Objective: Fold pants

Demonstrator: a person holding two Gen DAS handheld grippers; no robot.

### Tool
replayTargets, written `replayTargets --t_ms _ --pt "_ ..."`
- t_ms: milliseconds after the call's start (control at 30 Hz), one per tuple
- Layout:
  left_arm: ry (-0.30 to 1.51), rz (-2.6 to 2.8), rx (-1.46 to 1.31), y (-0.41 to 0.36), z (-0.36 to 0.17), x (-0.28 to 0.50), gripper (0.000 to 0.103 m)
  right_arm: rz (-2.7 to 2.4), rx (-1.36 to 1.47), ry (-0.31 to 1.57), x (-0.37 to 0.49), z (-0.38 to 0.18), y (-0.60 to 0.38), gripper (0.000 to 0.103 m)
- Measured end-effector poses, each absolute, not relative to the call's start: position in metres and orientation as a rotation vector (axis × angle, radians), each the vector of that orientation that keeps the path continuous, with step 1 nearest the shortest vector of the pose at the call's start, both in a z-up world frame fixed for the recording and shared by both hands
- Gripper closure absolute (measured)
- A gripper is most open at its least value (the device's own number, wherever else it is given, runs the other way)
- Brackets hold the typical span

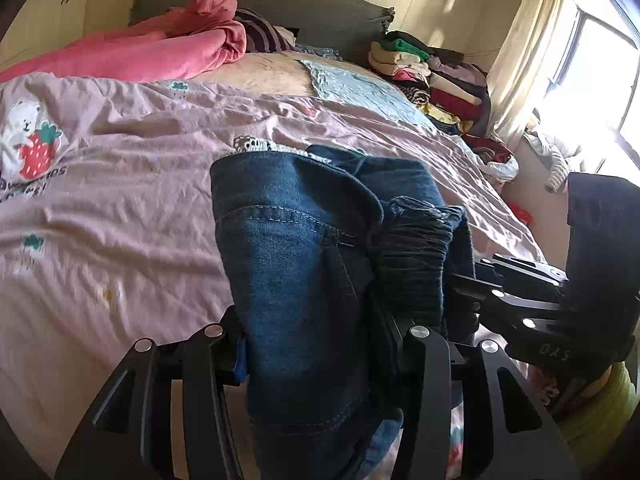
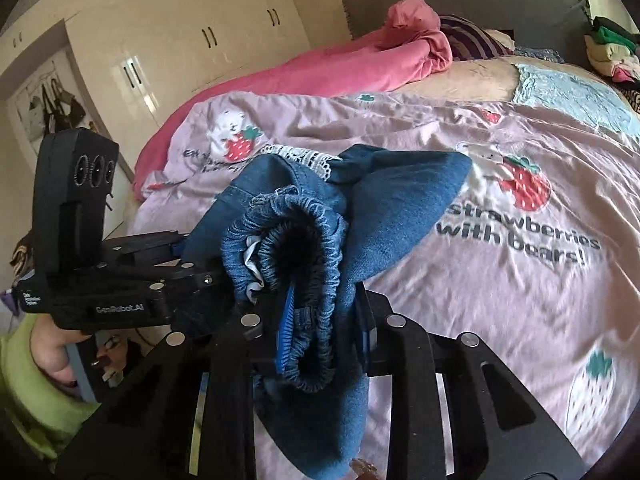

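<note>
1. Standing along the far left of the right wrist view, one cream wardrobe (image 2: pixel 192 36) shows several pairs of dark handles; a few bags (image 2: pixel 60 108) hang in an alcove beside it.
2. One left gripper (image 2: pixel 208 280), black with three round lenses on its upright block, reaches in from the left, held by a hand in a lime-green sleeve (image 2: pixel 36 392). Its fingers go into the denim; in its own view, the left gripper (image 1: pixel 320 344) has both jaws pressed against a thick fold of cloth, closed on it.
3. One pair of dark blue denim pants (image 1: pixel 304 264) with a gathered elastic waistband (image 2: pixel 288 264) and a white lace trim (image 2: pixel 304 158) is bunched and lifted above the bed, hanging between the two grippers.
4. One right gripper (image 2: pixel 320 336) has its jaws nearly together, clamping the waistband; a blue pad (image 2: pixel 286 328) shows against the denim. In the left wrist view the right gripper (image 1: pixel 472 280) enters from the right edge.
5. One pink quilt (image 2: pixel 500 280) printed with bears and strawberries covers the bed; four strawberries can be counted in the right wrist view.
6. One rose-pink blanket (image 1: pixel 152 48) lies crumpled near the grey headboard (image 1: pixel 280 4), beside one purple striped garment (image 1: pixel 264 34).
7. One stack of folded clothes (image 1: pixel 432 76) sits at the bed's right edge, near one cream curtain (image 1: pixel 524 48) and a bright window (image 1: pixel 600 64).
</note>
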State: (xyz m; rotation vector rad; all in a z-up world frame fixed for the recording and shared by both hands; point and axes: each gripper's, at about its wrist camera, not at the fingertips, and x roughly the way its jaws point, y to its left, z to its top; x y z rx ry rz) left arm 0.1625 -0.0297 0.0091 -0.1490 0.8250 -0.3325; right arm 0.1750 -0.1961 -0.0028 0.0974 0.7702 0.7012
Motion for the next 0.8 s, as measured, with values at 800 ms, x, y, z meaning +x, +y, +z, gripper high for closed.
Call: replayTargets --t_ms 800 --pt "0.942 -0.245 -0.101 -0.013 -0.048 0.219 0.030 0.557 0.099 0.923 0.224 -0.067 -0.205 0.058"
